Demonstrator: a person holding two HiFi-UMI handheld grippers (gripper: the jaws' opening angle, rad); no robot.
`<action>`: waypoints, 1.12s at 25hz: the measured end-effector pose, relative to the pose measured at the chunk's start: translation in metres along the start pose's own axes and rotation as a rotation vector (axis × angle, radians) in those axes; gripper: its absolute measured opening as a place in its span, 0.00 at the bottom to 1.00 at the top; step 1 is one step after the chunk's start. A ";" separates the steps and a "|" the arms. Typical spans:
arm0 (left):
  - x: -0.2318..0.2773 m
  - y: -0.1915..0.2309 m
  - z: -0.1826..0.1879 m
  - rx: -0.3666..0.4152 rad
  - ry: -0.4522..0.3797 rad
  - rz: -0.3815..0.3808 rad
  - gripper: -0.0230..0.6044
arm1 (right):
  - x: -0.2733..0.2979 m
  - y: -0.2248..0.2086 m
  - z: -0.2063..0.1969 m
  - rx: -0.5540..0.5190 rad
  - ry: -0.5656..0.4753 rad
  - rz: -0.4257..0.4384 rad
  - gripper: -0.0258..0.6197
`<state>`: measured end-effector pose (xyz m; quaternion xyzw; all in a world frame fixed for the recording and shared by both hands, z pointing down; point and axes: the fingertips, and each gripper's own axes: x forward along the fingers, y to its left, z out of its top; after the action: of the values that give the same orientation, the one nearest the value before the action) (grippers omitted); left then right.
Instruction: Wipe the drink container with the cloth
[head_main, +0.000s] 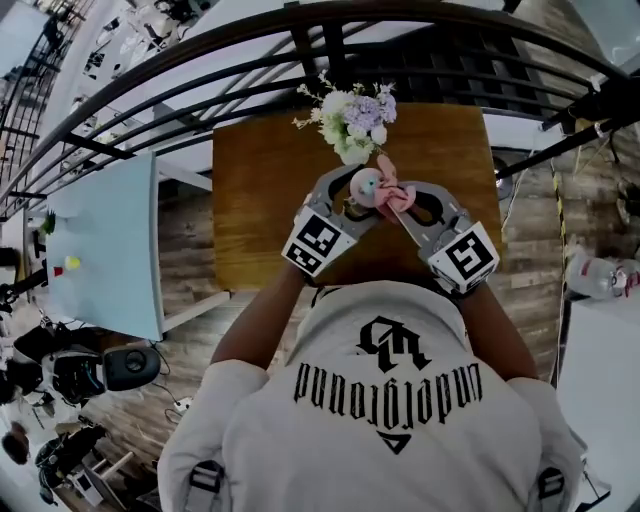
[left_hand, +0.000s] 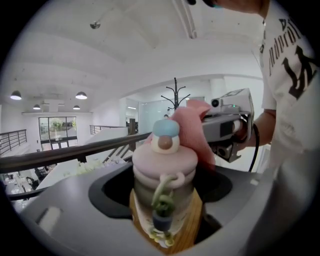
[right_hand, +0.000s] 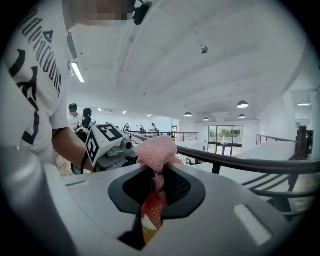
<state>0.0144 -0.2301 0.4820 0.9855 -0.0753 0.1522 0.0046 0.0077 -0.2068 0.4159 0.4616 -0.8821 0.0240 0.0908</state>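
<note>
A small pink drink container (left_hand: 162, 175) with a blue cap knob and a green charm stands between the jaws of my left gripper (left_hand: 165, 200), which is shut on it; in the head view the drink container (head_main: 366, 187) is held above the wooden table (head_main: 260, 200). My right gripper (right_hand: 152, 200) is shut on a pink cloth (right_hand: 155, 152). The cloth (left_hand: 197, 135) lies against the container's far side, behind the lid. From above, the cloth (head_main: 398, 196) sits right of the container, between the left gripper (head_main: 350, 205) and the right gripper (head_main: 405, 210).
A vase of pale flowers (head_main: 352, 118) stands at the table's far edge, just beyond the grippers. A dark metal railing (head_main: 300, 30) runs behind the table. A light blue table (head_main: 105, 250) is at the left. People stand in the distance in the right gripper view.
</note>
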 end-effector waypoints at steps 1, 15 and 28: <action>-0.004 0.000 0.006 0.000 0.004 0.007 0.69 | -0.001 0.006 0.009 -0.014 -0.006 0.010 0.09; -0.017 -0.004 0.045 0.008 -0.004 0.001 0.69 | -0.014 0.015 0.055 -0.091 -0.047 0.000 0.09; -0.021 -0.030 0.073 0.055 -0.056 -0.180 0.69 | -0.016 -0.029 0.077 -0.107 -0.068 0.023 0.09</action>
<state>0.0211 -0.1996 0.4071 0.9919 0.0177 0.1257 -0.0109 0.0300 -0.2199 0.3362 0.4463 -0.8900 -0.0380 0.0849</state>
